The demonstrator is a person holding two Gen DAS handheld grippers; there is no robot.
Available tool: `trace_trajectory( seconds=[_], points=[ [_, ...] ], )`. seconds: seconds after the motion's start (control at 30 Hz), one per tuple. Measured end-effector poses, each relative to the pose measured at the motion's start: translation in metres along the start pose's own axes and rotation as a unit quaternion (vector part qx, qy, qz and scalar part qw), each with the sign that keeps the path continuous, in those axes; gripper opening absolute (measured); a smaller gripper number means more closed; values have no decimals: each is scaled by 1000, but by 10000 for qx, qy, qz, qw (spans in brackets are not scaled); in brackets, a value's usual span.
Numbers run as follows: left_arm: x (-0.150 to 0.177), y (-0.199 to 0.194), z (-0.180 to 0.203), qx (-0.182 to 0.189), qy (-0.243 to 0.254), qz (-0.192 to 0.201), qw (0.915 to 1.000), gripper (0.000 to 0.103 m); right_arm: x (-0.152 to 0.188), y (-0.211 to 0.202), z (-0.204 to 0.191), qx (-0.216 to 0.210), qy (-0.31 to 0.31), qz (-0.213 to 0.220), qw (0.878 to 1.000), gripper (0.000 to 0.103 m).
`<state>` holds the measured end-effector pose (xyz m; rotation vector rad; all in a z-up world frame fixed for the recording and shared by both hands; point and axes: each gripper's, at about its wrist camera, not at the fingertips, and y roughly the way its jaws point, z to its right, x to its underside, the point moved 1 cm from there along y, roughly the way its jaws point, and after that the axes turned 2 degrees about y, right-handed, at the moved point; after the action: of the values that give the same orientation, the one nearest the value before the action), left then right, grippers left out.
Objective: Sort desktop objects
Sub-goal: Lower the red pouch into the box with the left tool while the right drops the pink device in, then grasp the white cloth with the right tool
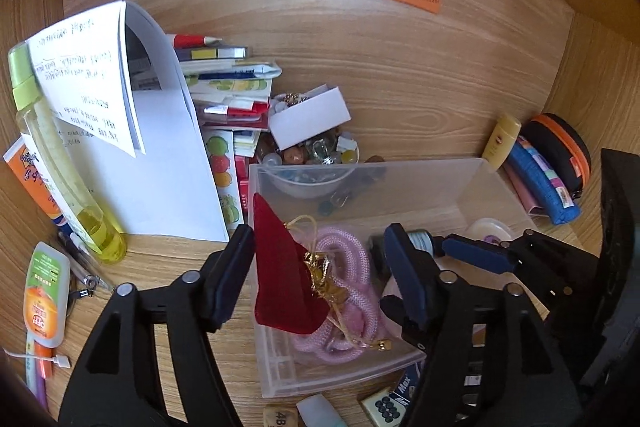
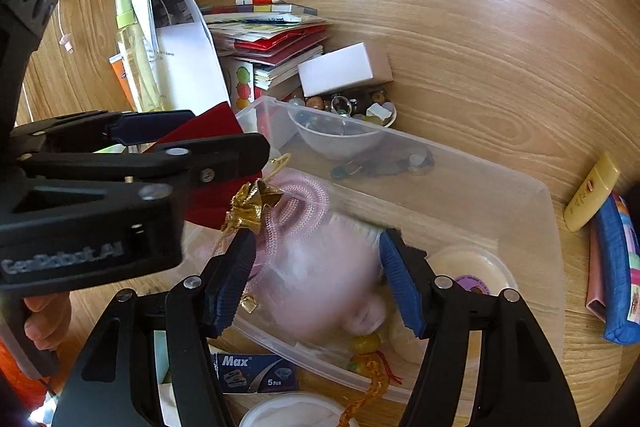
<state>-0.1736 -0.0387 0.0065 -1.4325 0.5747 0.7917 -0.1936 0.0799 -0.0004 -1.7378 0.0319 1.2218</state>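
Left wrist view: both tongs over the clear plastic storage box point(image 1: 472, 183) on the wooden counter point(image 1: 400, 75).
Left tongs point(image 1: 320, 279) gape wide around the dark red velvet pouch point(image 1: 280, 275) in the box; right tongs point(image 2: 316, 279) spread wide above a blurred pink bundle point(image 2: 320, 287).

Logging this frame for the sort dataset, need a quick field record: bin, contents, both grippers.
bin: clear plastic bin, open top, on the wooden desk
contents: pink cord, red pouch, round tape tin
left gripper: open, over the bin's left wall, jaws either side of the pouch
right gripper: open, over the bin, blurred pink object between the jaws
outside bin: bowl of beads behind it
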Motion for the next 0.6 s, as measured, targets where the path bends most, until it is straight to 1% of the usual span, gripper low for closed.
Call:
trace_trajectory(
  seconds=[0.03, 0.07, 0.17, 0.4, 0.5, 0.6],
  points=[
    [0, -1, 0, -20, -2, 30, 10000, 69, 0, 0, 1, 2, 13, 11, 10000, 71],
    [0, -2, -1, -33, -1, 51, 10000, 70, -1, -1, 2, -18, 38, 43, 10000, 74],
    [-2, -5, -4, -26, -49, 109, 9999, 72, -2, -4, 3, 34, 49, 115, 9999, 75],
    [-4, -21, -9, -44, -107, 311, 9994, 73, -6, -13, 5, 48, 65, 248, 9997, 76],
    [-2, -31, -12, -32, -124, 400, 9991, 75, -10, -29, 11, 129, 172, 443, 9988, 82],
    [2, -40, -14, -76, -83, 424, 9990, 78, -12, -45, 17, 279, 240, 606, 9975, 83]
  ],
)
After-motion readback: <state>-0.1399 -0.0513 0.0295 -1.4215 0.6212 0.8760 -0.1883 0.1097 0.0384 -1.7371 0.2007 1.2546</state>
